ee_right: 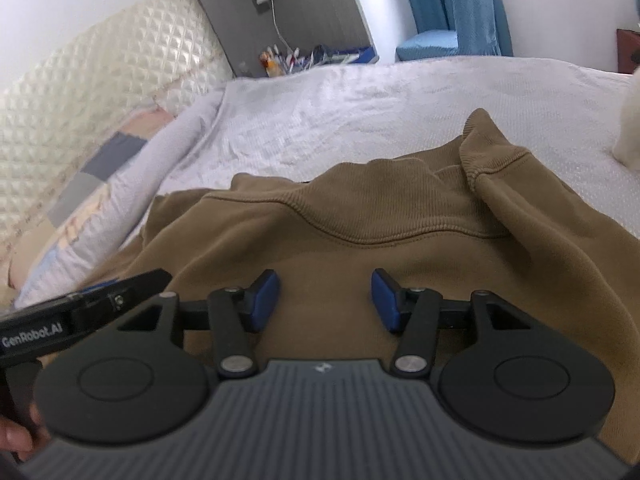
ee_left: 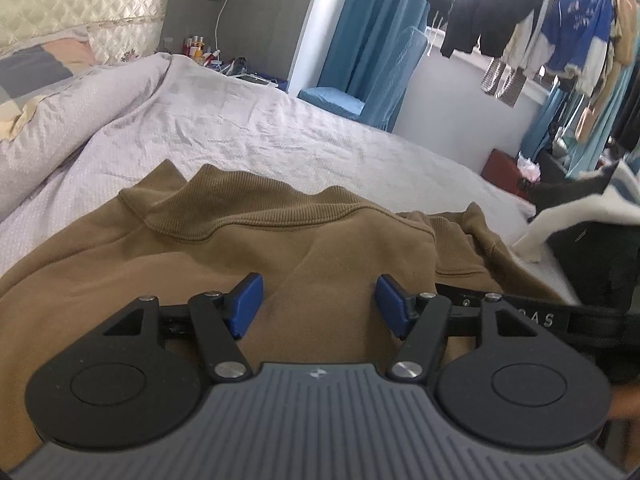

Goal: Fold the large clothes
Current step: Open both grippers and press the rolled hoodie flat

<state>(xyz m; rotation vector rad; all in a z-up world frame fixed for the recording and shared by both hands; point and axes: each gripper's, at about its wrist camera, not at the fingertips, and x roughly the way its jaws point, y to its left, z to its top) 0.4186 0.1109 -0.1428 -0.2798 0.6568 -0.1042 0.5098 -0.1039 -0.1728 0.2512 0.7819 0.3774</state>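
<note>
A brown sweatshirt (ee_left: 224,248) lies spread on the bed, its ribbed collar (ee_left: 248,208) towards the far side. My left gripper (ee_left: 319,304) hovers low over its body, open, with only flat fabric below the blue pads (ee_left: 246,304). In the right wrist view the same sweatshirt (ee_right: 400,256) shows a sleeve cuff (ee_right: 492,148) folded up at the right. My right gripper (ee_right: 325,300) is also open just above the cloth, gripping nothing. The two grippers are side by side: the left gripper's body (ee_right: 80,312) shows at the left edge of that view.
The pale bed sheet (ee_left: 280,128) stretches beyond the sweatshirt. A rolled quilt (ee_left: 60,120) and padded headboard (ee_right: 80,92) lie to the left. Black and white garments (ee_left: 580,220) are piled at the right. Hanging clothes (ee_left: 560,32), a blue chair (ee_left: 360,92) and a cluttered nightstand (ee_right: 296,58) stand behind.
</note>
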